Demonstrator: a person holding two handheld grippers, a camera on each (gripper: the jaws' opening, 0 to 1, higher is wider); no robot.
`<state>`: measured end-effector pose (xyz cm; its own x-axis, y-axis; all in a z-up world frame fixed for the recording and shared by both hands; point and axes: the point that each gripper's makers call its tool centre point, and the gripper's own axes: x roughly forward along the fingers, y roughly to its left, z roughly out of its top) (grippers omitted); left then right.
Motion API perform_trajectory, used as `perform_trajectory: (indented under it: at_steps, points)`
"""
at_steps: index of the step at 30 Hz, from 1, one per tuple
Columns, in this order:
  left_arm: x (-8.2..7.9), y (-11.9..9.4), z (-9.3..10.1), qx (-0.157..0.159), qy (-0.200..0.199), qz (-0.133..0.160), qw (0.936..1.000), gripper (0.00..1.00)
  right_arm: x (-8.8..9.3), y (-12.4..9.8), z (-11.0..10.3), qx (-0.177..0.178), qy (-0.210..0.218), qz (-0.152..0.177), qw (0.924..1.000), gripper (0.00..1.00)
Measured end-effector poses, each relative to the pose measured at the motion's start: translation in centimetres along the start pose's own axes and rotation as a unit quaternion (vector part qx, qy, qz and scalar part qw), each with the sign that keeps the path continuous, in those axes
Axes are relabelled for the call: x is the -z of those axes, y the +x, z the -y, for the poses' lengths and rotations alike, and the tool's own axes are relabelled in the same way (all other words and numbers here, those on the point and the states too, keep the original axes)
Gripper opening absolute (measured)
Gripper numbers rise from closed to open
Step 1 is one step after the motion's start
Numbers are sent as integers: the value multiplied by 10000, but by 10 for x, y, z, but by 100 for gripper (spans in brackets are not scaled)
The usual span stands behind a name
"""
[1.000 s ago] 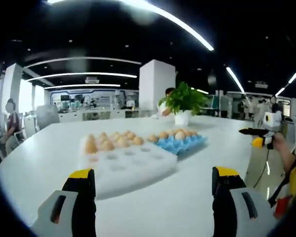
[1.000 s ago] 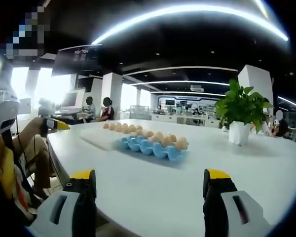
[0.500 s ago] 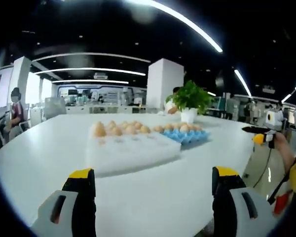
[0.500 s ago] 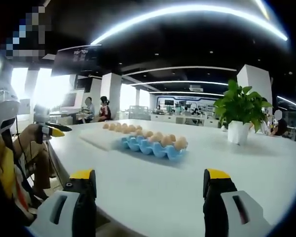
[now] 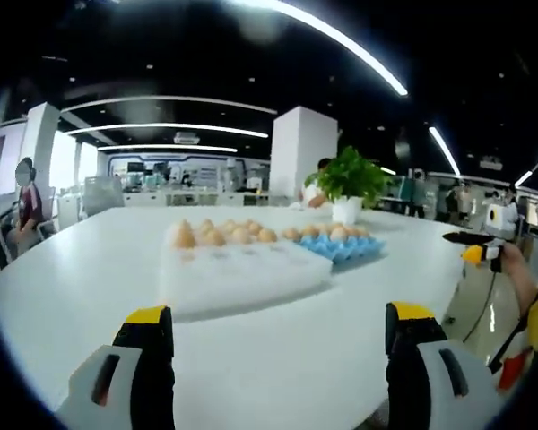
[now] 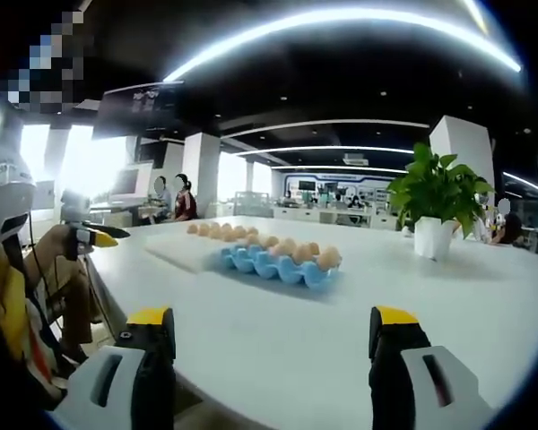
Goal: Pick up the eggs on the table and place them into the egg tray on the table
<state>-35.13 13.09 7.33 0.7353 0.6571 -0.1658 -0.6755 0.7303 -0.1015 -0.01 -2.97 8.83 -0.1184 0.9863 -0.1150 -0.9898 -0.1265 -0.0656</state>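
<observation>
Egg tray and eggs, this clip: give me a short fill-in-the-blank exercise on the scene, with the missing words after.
1. The egg tray is ____ in colour.
2. Beside the tray lies a white foam pad with a row of ____ along its far edge.
3. The left gripper and right gripper are both ____, holding nothing.
4. The white pot holds a green ____.

Missing words: blue; eggs; open; plant

Left tongs [image 5: 279, 336] are showing pale grey jaws with black inner faces and yellow caps. Right tongs [image 6: 271, 336] are sporting the same, each jaw bearing a dark slot.
</observation>
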Motion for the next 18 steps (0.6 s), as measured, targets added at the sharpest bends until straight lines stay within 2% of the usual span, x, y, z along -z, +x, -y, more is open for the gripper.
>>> perform_trajectory:
  at_steps: [18]
  points:
    - [1,3,0,53,-74,18,10000,100,3,0,1,20,19,-30,10000,93]
